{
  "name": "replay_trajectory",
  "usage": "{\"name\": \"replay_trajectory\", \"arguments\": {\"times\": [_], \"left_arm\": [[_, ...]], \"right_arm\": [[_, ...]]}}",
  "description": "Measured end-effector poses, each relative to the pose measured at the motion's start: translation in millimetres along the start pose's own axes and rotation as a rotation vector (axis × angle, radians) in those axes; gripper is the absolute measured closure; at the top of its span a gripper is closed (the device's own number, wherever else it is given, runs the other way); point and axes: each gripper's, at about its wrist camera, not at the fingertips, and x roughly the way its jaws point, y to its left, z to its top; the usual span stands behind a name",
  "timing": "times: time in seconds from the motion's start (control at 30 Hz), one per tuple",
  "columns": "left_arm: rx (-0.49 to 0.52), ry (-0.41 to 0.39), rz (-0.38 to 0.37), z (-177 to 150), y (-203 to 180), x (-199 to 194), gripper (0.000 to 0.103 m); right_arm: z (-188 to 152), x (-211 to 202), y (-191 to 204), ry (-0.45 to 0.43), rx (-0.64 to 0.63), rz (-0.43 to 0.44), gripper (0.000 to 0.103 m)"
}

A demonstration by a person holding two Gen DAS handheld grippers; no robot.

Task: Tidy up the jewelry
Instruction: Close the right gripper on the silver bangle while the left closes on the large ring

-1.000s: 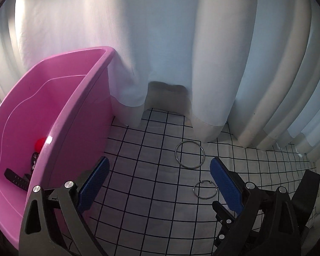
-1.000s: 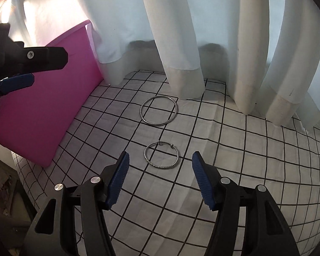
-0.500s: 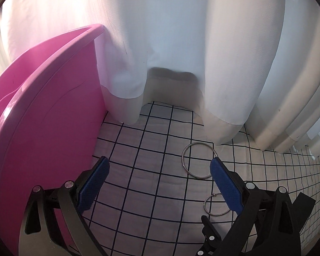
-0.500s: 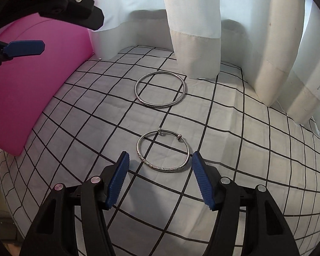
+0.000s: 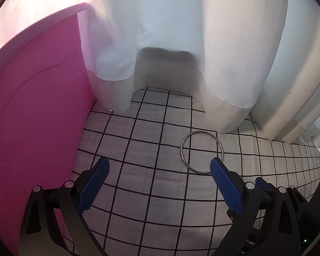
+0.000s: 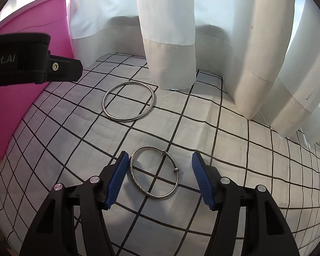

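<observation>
Both grippers have dropped closer to the checked cloth. Right gripper (image 6: 160, 166), jaws wide, now straddles the small clasped bangle (image 6: 154, 171) lying flat. Left gripper (image 5: 159, 171), jaws apart and empty, hovers beside the plain bangle (image 5: 202, 152), near the pink bin (image 5: 36, 111).

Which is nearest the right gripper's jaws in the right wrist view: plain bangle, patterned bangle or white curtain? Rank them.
1. patterned bangle, between the open jaws of the right gripper.
2. plain bangle, farther ahead, left.
3. white curtain, behind both.
</observation>
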Motion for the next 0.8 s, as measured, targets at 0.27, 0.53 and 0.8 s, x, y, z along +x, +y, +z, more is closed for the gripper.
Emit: {"name": "replay_trajectory", "arguments": {"times": [0.27, 0.53, 0.8], "left_arm": [[0.026, 0.026, -0.017, -4.6, -15.0, 18.3, 0.01], [0.06, 0.037, -0.035, -9.5, -36.4, 32.7, 0.01], [0.096, 0.046, -0.039, -9.3, -51.6, 50.2, 0.01]], "right_arm": [[-8.2, -7.0, -42.9, -0.009, 0.076, -0.023, 0.045], [-11.8, -11.4, -63.4, -0.021, 0.089, -0.03, 0.044], [-23.0, -19.4, -67.1, -0.025, 0.073, -0.002, 0.044]]}}
